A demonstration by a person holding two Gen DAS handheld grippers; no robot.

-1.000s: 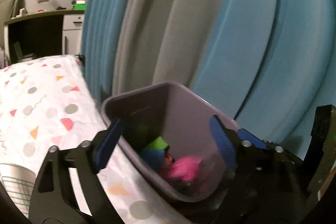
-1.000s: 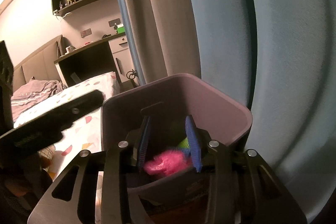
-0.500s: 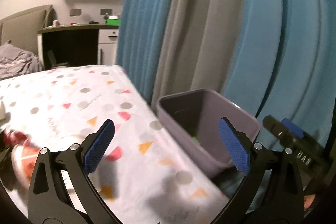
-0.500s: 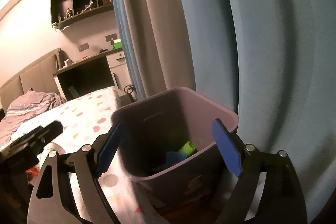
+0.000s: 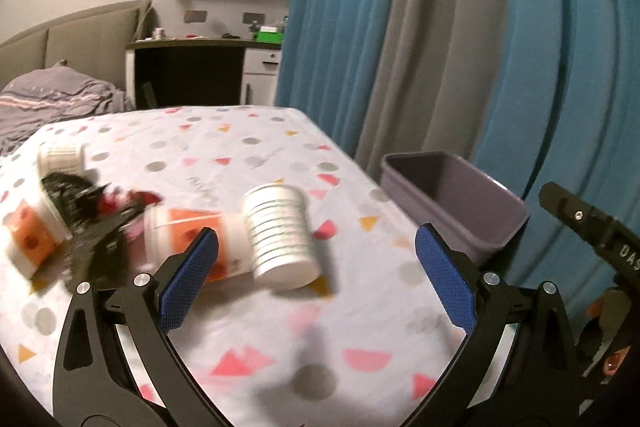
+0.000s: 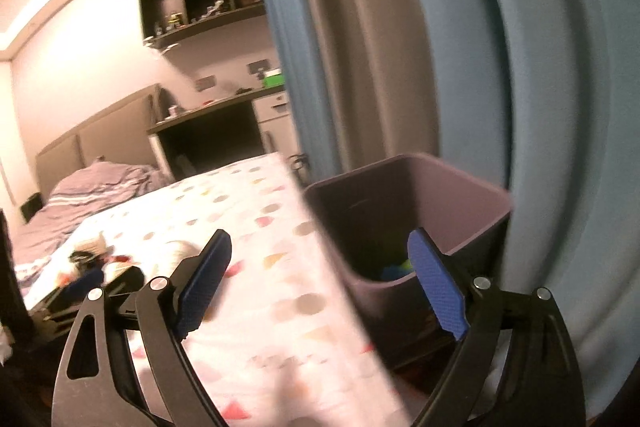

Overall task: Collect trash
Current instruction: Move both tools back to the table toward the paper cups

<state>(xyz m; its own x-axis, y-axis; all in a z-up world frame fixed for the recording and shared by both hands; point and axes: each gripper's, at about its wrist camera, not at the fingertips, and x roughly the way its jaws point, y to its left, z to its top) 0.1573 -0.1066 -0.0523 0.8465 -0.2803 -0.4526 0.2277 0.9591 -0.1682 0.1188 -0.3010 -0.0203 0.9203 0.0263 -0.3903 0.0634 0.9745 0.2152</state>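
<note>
Right, left gripper [image 5: 316,279] has jaws spread wide and empty over the bench [image 5: 280,355]; right gripper [image 6: 320,287] jaws are opening, nothing between them, beside the bin [image 6: 452,187]. Just past the left jaws lies a tipped white ribbed cup [image 5: 280,231], likely light and crushable, so pinch gently across its ribbed wall; crumpled wrappers [image 5: 96,215] sit farther left.
</note>
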